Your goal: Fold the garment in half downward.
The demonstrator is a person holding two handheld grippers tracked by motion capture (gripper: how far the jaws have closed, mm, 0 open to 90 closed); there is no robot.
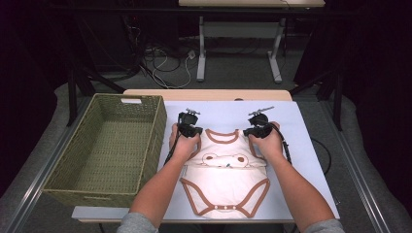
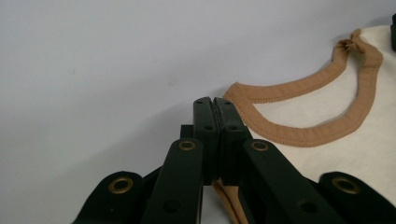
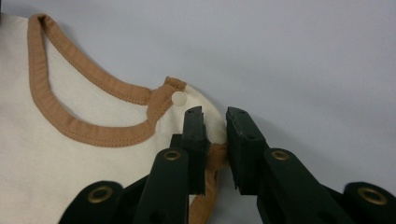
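Your left claw [image 2: 215, 103] is clenched on the bodysuit [image 1: 224, 174] shoulder; your right claw [image 3: 215, 114] straddles the other shoulder, not yet gripping.

A pale blue mat [image 1: 291, 126] covers most of a light wooden table [image 1: 204, 94], whose bare edge shows at 12 o'clock. A green woven basket [image 1: 104, 187] stands at 9 o'clock on the table's left part. Beyond it, at 12 o'clock, a second table on white legs [image 1: 201, 58] stands on a grey floor [image 1: 233, 68], with loose cables [image 1: 165, 63] at 11 o'clock. Dark curtains [image 1: 369, 58] close in both sides (the room's edges are nearly black).
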